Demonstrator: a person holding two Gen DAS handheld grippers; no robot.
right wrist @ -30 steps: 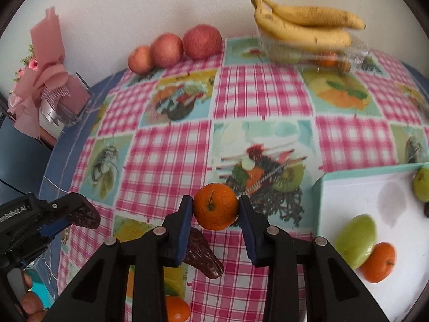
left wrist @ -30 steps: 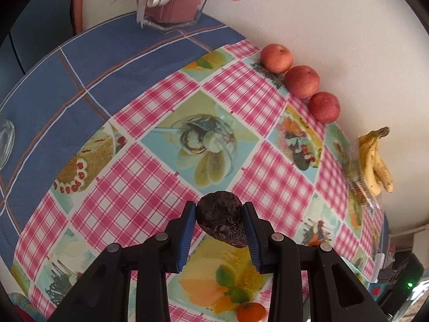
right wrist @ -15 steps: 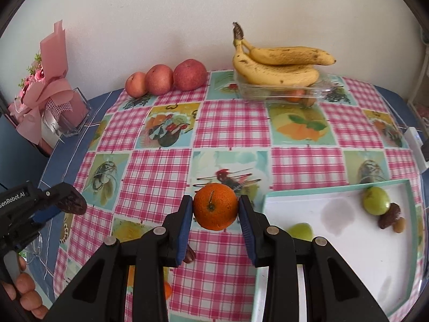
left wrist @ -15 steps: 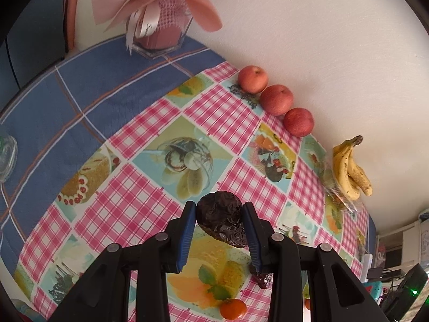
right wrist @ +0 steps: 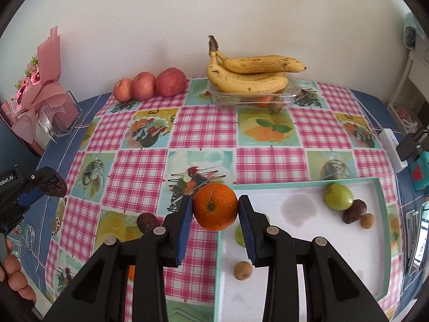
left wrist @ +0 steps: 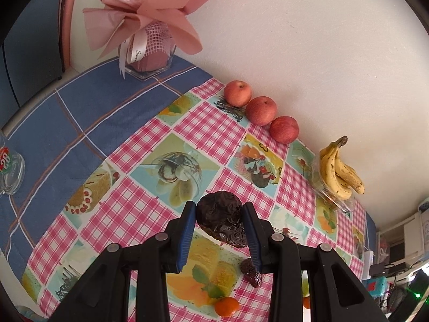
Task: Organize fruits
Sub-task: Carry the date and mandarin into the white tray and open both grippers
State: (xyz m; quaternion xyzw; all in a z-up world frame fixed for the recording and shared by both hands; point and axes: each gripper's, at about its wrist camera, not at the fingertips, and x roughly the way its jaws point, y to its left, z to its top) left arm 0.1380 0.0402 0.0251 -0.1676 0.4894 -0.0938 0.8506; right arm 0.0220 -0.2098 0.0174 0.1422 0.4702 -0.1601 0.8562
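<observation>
My left gripper is shut on a dark wrinkled dried fruit, held well above the checked tablecloth. The right wrist view shows that same gripper at the far left with the dark fruit. My right gripper is shut on an orange, hanging above the left edge of the white tray. In the tray lie a green fruit, a dark fruit, two small brown round fruits and a partly hidden green fruit. On the cloth lie another dark fruit and an orange.
Three red apples line the wall. Bananas rest on a clear plastic box. A pink bouquet in a glass vase stands at the back left, and a glass dish at the left. Devices and cables crowd the right edge.
Both grippers have risen with their fruits still held, so more of the table and wall shows. The right gripper has moved to the right over the tray's left edge.
</observation>
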